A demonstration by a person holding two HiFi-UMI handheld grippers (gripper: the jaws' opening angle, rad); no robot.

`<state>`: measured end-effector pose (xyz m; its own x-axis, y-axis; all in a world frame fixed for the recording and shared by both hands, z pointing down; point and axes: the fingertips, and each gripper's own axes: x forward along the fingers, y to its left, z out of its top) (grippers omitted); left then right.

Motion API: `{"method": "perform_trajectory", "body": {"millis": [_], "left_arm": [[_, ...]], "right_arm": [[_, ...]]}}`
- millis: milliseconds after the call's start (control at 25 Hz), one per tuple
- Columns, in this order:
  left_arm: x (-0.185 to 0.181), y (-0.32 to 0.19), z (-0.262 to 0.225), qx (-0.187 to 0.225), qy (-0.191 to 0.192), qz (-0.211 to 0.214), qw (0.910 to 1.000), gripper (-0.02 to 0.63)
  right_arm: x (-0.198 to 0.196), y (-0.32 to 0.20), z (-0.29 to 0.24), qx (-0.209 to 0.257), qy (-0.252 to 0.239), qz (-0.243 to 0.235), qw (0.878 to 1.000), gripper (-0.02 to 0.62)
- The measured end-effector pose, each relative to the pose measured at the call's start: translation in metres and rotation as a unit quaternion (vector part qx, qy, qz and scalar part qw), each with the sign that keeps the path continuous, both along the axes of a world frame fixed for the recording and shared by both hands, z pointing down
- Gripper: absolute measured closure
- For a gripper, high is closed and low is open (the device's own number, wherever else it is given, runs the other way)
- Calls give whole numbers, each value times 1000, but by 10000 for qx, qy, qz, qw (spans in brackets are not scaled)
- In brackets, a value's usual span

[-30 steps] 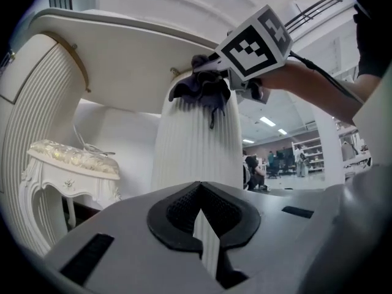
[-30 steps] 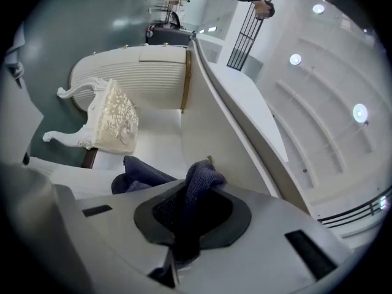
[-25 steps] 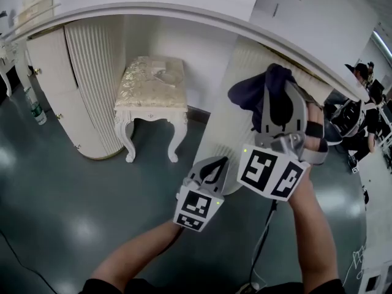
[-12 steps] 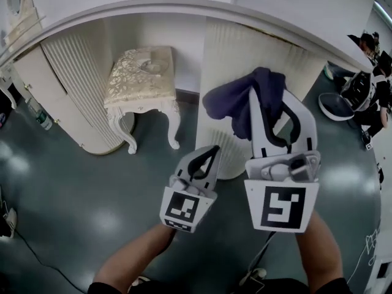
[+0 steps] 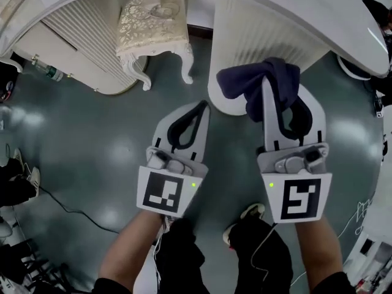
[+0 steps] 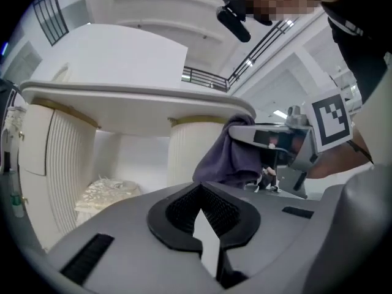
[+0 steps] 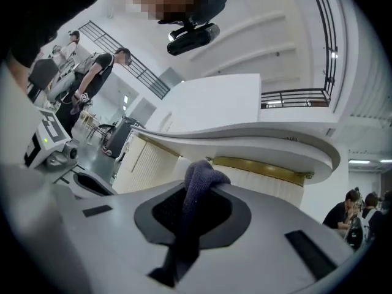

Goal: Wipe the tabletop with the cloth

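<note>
so the right gripper [image 5: 272, 87] is clamped on the cloth [image 5: 242, 81] by 1 bunched fold, left gripper [image 5: 202, 107] closed and empty. Dragging hard across the tabletop [image 5: 318, 11] might yank it loose imo

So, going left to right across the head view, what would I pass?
Plastic bottle on the floor → cream upholstered stool → left claw, shut and empty → dark cloth, clamped in the right claw.
</note>
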<state>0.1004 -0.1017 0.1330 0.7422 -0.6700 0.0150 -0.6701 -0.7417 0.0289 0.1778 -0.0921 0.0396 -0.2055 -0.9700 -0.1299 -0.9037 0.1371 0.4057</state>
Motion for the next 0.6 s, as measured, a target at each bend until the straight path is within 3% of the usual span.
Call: {"method": "perform_trajectory", "body": {"millis": [240, 360, 480, 600], "left_arm": [[-30, 48, -60, -248, -198, 202, 9993, 600], [-48, 91, -95, -274, -610, 470, 9967, 598], [-66, 138, -141, -701, -331, 256, 9967, 598], [-72, 176, -186, -738, -304, 116, 9967, 598]], "right_arm": [[-35, 60, -35, -638, -373, 235, 9970, 569], [-37, 95, -67, -977, -878, 538, 9899, 569], [-36, 137, -108, -1048, -1202, 664, 9850, 569], [-37, 176, -157, -860, -1220, 669, 9865, 569]]}}
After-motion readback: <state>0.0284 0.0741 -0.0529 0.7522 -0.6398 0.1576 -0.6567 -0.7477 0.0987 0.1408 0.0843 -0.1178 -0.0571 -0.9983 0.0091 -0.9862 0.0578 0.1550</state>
